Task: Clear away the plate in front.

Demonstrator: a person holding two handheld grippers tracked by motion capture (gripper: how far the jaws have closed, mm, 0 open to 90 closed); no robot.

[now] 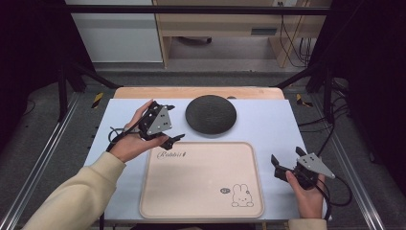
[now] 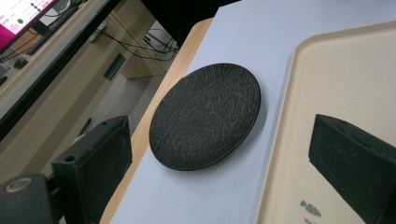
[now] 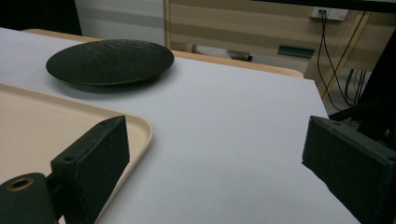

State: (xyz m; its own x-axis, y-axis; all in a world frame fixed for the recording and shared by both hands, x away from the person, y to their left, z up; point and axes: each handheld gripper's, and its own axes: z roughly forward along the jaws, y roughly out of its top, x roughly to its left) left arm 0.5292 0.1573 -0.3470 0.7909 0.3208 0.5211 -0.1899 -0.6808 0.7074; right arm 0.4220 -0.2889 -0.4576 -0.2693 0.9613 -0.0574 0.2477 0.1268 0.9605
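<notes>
High view: a beige tray (image 1: 201,177) with a rabbit drawing (image 1: 242,195) lies on the white table (image 1: 268,124), and a dark round plate (image 1: 211,114) sits just beyond the tray's far edge. The left gripper (image 1: 171,125) hovers beside the plate — jaws spread, nothing between them. The right gripper (image 1: 288,159) is held right of the tray, over bare table — jaws also spread and empty.

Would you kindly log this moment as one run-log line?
left gripper: open, holding nothing, near tray's far-left corner | right gripper: open, holding nothing, right of tray | black plate: on table beyond tray | beige tray: bare
</notes>
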